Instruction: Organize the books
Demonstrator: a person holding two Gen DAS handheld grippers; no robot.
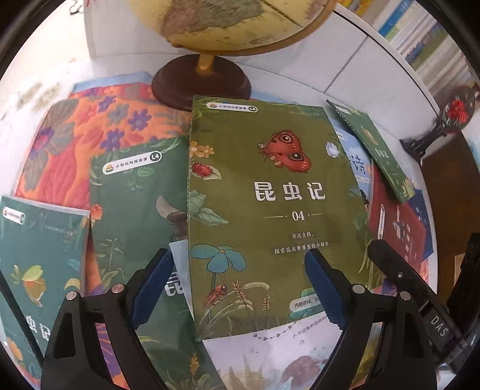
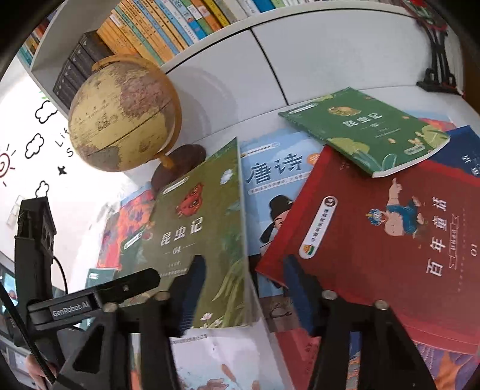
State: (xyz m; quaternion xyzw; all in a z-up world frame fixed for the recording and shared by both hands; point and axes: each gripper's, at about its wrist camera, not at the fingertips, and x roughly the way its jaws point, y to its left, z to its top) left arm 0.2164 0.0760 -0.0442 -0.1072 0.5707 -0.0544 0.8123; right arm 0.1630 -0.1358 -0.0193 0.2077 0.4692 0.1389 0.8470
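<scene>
**Desk:** White table (image 1: 300,81) up top in your left wrist view?

**Me:** Yes, with a globe (image 1: 228,24) standing at the back of it. Books lie scattered in front. I have the left gripper (image 1: 240,285) pointing down over the olive insect book (image 1: 270,210), jaws spread wide, nothing between the pads. One finger hangs over the dark green book (image 1: 135,210) that the olive one partly covers; the other hangs over the olive cover's lower right. An orange floral cover (image 1: 90,135) lies further back on the left.

**Desk:** And to the right?

**Me:** A blue book (image 1: 357,162), a red book (image 1: 402,228), and a small green book (image 1: 378,150) lying across both.

**Desk:** Right wrist view?

**Me:** A bookshelf (image 2: 168,27) packed with spines runs along the top, the globe below it. The right gripper (image 2: 244,285) straddles the olive book's right edge. Its jaws are narrowed, one finger over the cover, the other out past the edge by the red book's corner. I see a dark gap beside the edge, so the pads aren't clamping it.
</scene>
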